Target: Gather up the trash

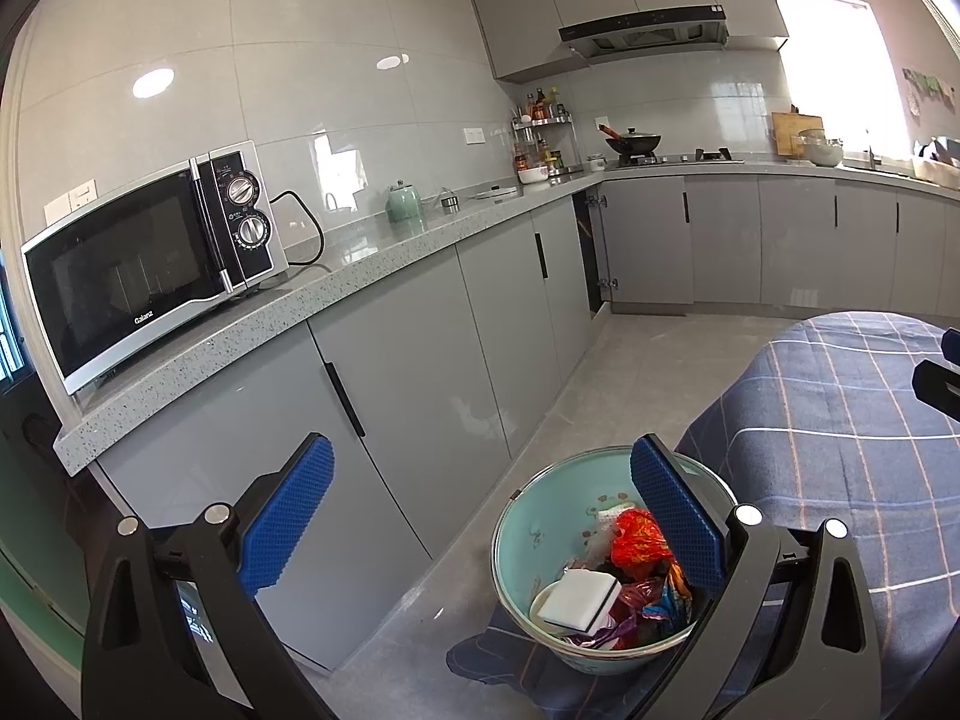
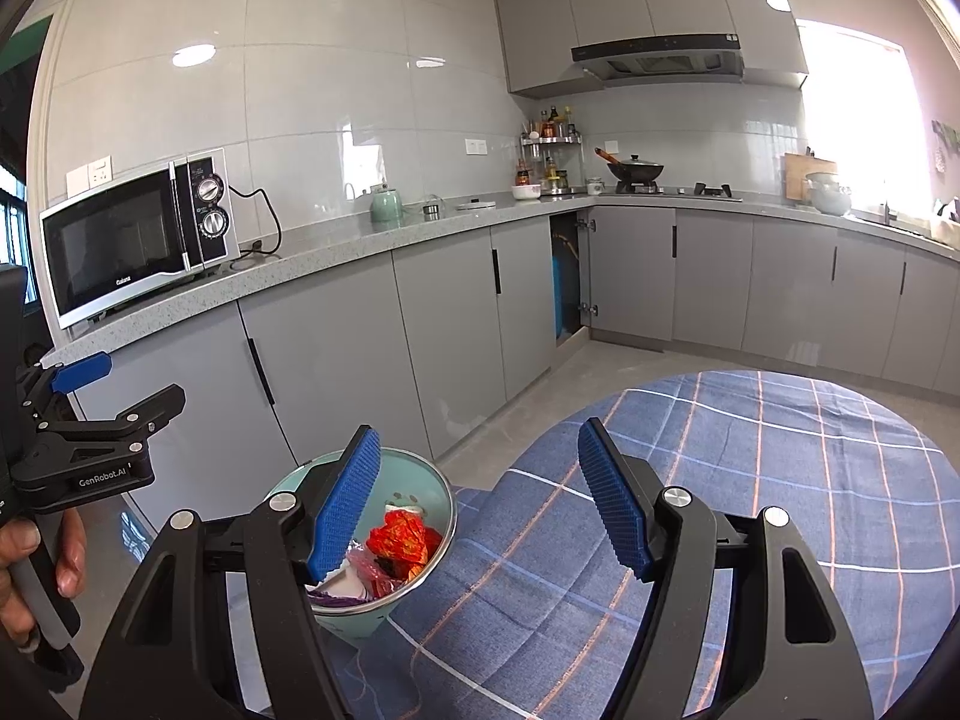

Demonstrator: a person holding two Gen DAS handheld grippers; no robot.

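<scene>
Glossy plastic bin (image 1: 528, 540); crinkled shiny wrappers (image 1: 639, 540); woven checked cloth (image 2: 750, 480); speckled polished stone counter (image 1: 360, 264); glossy wall tiles (image 1: 300, 60); ribbed matt gripper pads (image 2: 348, 510).

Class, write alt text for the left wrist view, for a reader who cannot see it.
The open left claw hangs empty above a pale green bin holding a white sponge and red wrappers. The bin stands beside a table under a blue checked cloth. Behind, grey kitchen cabinets carry a microwave.

Both grippers (image 1: 480, 516) (image 2: 480, 504) had black frames, ribbed blue pads (image 2: 347, 504), silver bolts and white "GenRobot.AI" lettering; bare fingers (image 2: 69, 558) showed.
</scene>
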